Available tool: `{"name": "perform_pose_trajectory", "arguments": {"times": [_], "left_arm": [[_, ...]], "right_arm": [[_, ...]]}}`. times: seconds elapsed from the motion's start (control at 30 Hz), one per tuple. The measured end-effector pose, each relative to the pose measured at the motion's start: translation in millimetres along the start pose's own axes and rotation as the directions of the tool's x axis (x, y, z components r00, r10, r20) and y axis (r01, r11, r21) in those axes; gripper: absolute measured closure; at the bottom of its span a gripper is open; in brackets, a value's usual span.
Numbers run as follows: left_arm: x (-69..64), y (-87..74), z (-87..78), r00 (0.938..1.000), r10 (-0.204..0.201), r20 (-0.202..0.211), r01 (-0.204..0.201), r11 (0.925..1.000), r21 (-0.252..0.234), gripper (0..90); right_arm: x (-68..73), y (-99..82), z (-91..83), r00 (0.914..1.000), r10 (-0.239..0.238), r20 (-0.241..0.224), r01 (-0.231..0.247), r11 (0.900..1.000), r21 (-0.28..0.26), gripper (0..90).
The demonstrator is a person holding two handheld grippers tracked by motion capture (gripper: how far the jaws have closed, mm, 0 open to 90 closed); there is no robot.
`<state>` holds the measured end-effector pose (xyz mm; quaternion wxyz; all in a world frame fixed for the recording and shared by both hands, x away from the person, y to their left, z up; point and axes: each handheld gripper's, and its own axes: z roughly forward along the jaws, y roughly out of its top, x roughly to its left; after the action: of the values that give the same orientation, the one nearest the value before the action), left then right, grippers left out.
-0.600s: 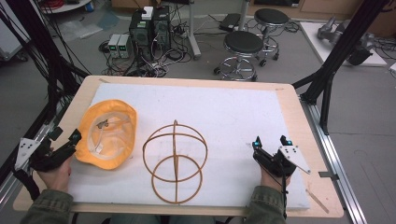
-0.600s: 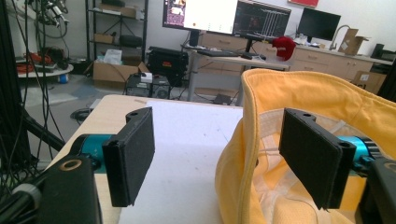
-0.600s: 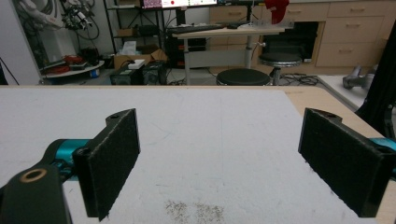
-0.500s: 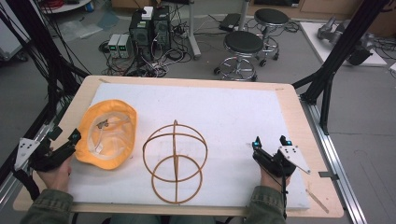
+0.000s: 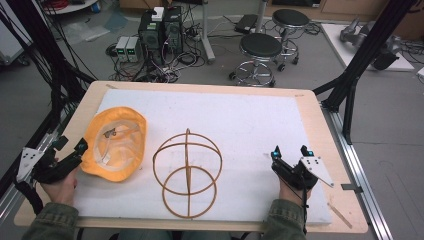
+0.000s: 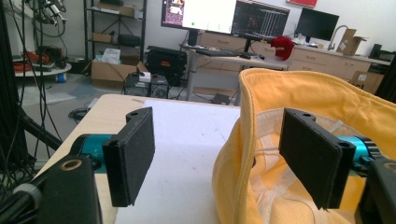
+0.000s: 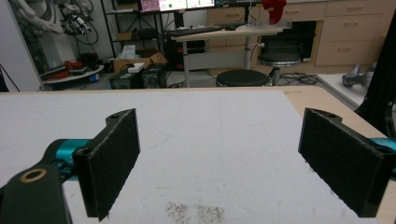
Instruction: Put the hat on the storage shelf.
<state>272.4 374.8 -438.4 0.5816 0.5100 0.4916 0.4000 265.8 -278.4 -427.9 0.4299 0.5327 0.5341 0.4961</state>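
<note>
A yellow cap (image 5: 115,145) lies upside down on the left of the white mat (image 5: 250,125), its pale lining facing up. My left gripper (image 5: 71,145) is at the cap's left edge, and its jaws stand open. In the left gripper view the cap (image 6: 299,93) has its rim between the jaws of my left gripper (image 6: 219,140). The right pad (image 6: 310,158) is over the inside of the cap and neither pad presses on the fabric. A brown wire frame (image 5: 188,155) made of rings stands mid-mat. My right gripper (image 5: 290,151) rests open at the right, with nothing between the jaws of the right gripper (image 7: 219,149).
The mat covers most of a wooden table (image 5: 320,125). Black frame posts (image 5: 360,65) rise at both sides. Beyond the far edge stand two stools (image 5: 260,47) and computer boxes (image 5: 160,30) among cables on the floor.
</note>
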Motion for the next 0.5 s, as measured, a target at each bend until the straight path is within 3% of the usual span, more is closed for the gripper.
{"name": "perform_pose_trajectory", "arguments": {"times": [0.43, 0.5], "left_arm": [[0.7, 0.9, -0.6, 0.9999, -0.012, 0.007, 0.012, 0.9999, -0.006, 25.2], [-0.1, 1.8, -0.9, 0.9994, -0.033, 0.007, 0.033, 0.9994, -0.007, 25.6]], "right_arm": [[0.1, -0.1, 0.8, 1.0000, -0.003, -0.002, 0.003, 1.0000, 0.001, 11.5], [0.4, -0.2, 0.5, 1.0000, 0.002, -0.003, -0.002, 1.0000, 0.001, 11.5]]}}
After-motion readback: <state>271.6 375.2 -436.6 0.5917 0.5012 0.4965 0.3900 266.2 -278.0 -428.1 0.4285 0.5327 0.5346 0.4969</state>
